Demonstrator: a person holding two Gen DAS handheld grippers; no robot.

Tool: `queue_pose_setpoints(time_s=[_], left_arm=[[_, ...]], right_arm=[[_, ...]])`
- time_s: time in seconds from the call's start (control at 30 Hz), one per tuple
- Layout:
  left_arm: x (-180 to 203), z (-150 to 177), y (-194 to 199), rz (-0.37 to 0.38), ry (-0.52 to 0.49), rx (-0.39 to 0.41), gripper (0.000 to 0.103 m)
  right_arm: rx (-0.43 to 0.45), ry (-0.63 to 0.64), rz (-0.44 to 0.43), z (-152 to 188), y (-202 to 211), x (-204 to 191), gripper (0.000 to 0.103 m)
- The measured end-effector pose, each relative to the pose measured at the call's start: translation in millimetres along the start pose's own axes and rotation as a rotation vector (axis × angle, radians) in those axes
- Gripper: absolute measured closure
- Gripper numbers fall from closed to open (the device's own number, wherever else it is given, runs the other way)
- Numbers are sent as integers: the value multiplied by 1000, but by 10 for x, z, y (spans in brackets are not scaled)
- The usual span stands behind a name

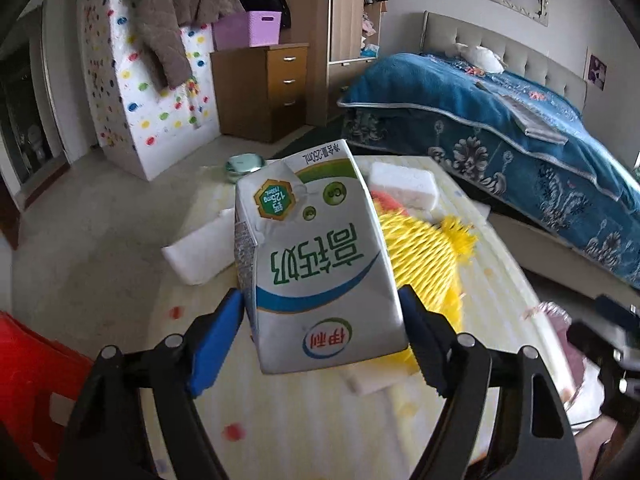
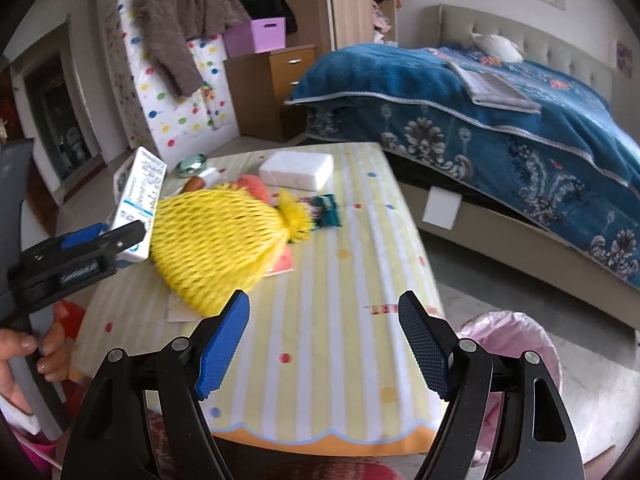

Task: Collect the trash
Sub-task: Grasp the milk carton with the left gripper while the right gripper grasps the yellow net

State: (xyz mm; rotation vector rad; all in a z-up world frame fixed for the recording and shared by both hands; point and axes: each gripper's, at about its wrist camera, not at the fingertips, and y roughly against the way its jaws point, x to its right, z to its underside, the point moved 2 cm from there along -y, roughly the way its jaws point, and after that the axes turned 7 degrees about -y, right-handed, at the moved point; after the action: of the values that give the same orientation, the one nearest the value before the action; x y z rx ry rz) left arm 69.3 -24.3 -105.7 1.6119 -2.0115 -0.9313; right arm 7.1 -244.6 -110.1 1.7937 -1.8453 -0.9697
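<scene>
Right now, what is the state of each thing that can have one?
milk carton: dented, clamped by the left gripper, lifted off the table.
right gripper: open, empty.
yellow foam net: lying on the table.
bin: open, lined with a pink bag.

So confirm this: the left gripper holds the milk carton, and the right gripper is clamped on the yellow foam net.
Half right. The left gripper holds the milk carton, but the right gripper is open and empty; the yellow foam net lies on the table beyond it, as the right wrist view shows.
</scene>
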Motion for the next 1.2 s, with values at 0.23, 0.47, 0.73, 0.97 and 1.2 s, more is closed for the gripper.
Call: queue_pose_setpoints(time_s=[0.23,0.47,0.73,0.97,1.2], left_arm=[[-388,242,52,-45,18,-37,27],[-679,417,-61,-41,52,-67,27],[-750,478,-170,-15,62,-75,28],[-726,471,-200,2,60,-69,28],[-641,457,-95,39,67,-38,29]], right_arm=[[-38,114,-44,47,-177,-487,32],[-87,250,-49,137,-528,-1023,32],[-97,377,8,194,-886,-1393,27],[-82,445,89,252,-1055,-1484,35],[-34,359,68,118,-861,-1302,92]])
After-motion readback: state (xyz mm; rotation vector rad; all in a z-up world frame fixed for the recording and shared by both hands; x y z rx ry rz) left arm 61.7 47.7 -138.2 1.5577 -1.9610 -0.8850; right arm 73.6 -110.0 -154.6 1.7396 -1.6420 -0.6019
